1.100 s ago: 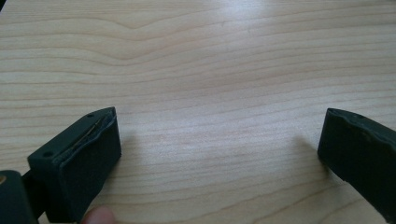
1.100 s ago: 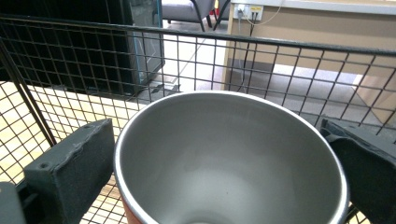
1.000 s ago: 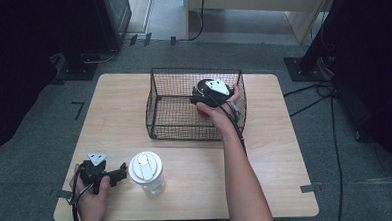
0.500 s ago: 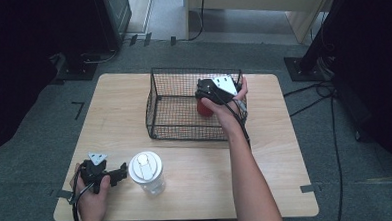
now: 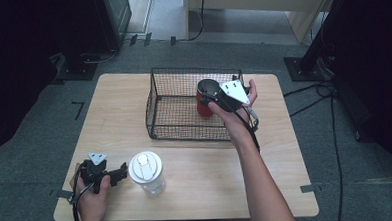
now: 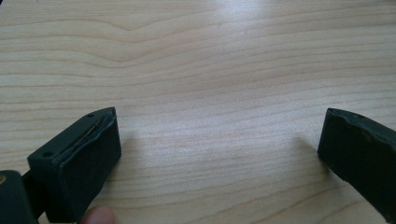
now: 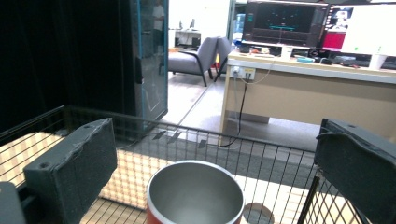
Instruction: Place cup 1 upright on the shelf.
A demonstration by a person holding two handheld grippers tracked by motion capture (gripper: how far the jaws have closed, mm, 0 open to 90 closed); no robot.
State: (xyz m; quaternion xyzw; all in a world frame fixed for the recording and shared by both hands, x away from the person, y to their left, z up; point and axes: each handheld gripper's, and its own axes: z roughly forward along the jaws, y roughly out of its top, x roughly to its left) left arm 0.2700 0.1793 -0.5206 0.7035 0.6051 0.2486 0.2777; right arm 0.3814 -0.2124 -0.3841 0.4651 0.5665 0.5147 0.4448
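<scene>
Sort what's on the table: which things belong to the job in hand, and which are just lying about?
In the job:
red cup, upright in the basket
wire basket
right gripper, open above the cup

Lying about:
lidded clear tumbler
left gripper, open, idle on the table

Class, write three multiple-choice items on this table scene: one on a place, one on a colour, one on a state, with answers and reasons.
1. Where is the red cup?
A. inside the wire basket
B. on the floor
C. beside the lidded jar

2. What colour is the jar's lid?
A. blue
B. white
C. green

3. How do the left gripper jaws stand?
A. shut on the jar
B. shut on the cup
C. open over bare wood

Answers: 1 A, mesh walls surround it in the right gripper view; 2 B, the high view shows it white; 3 C, a wide gap with nothing between.
</scene>
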